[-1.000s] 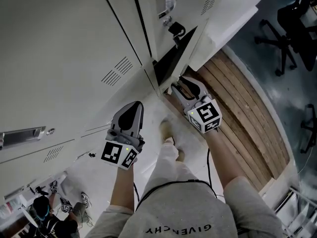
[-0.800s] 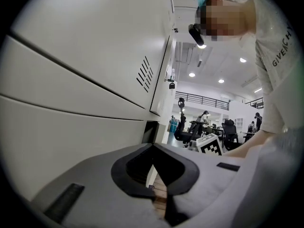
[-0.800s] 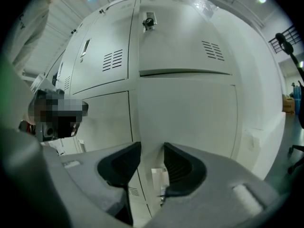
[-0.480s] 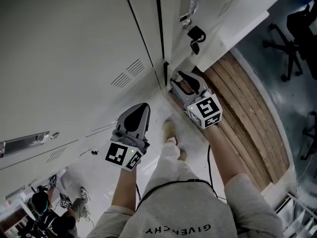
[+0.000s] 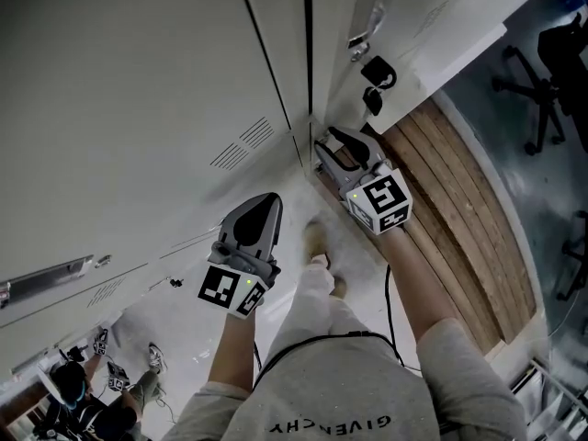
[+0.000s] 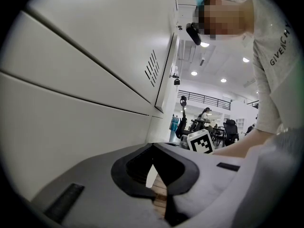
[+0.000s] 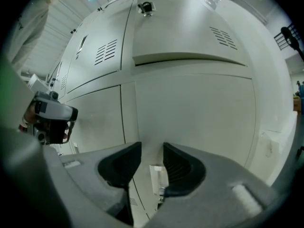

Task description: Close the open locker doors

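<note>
The white locker door (image 5: 342,35) with a black padlock (image 5: 377,73) stands almost flush with its neighbours; only a thin dark seam (image 5: 306,26) shows at its left edge. My right gripper (image 5: 333,139) has its tips at the door's lower part. Its jaws have just been closing a little but stand apart, with nothing between them. In the right gripper view the door (image 7: 190,113) fills the picture just beyond the right gripper (image 7: 152,146). My left gripper (image 5: 269,198) hangs lower left by the closed lockers, pointed at them. The left gripper (image 6: 153,147) has its tips together and holds nothing.
A wooden slat platform (image 5: 459,209) runs along the lockers' right side, with office chairs (image 5: 551,72) beyond it. The person's shoe (image 5: 317,242) is on the floor between the grippers. A metal handle (image 5: 50,274) sits on a lower-left locker. Another person (image 5: 78,393) is at the bottom left.
The open door has swung towards the lockers; its wide dark gap has narrowed to a thin seam. My right gripper moved in with it. The left gripper stayed put.
</note>
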Demonstrator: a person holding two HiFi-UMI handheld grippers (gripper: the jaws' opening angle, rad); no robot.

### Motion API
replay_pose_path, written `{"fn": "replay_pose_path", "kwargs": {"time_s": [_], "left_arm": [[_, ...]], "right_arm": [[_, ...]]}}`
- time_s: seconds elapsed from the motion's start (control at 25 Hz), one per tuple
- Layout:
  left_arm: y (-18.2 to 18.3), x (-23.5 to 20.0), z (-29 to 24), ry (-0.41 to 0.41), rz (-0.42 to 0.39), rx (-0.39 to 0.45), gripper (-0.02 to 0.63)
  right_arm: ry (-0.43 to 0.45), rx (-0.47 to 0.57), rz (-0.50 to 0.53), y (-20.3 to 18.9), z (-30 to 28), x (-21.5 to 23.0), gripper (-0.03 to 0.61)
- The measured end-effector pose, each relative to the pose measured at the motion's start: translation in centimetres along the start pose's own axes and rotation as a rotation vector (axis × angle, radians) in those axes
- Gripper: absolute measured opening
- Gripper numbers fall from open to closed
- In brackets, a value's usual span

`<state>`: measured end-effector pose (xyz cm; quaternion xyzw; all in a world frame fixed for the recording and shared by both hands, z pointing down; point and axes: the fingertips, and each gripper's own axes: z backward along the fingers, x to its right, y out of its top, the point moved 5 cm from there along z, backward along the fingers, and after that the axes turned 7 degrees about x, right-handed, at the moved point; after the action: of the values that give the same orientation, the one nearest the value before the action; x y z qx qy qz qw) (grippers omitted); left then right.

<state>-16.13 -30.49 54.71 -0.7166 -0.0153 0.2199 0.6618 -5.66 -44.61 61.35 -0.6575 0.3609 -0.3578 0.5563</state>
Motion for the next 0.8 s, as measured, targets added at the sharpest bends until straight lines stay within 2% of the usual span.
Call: {"fn": "replay_pose_path", "kwargs": {"time_s": [0.48, 0.8], "left_arm": [[-0.3, -0.8, 0.6, 0.034, 0.019, 0.011, -0.003], [-0.1, -1.4, 1.7, 0.069, -0.008, 0.022, -0.003]], "right_arm": [[-0.015, -0.005, -0.023, -0.1, -0.7, 0.5, 0.097], [-0.016, 0.003, -0.037, 0.1, 0.2, 0.3, 0.097]]}}
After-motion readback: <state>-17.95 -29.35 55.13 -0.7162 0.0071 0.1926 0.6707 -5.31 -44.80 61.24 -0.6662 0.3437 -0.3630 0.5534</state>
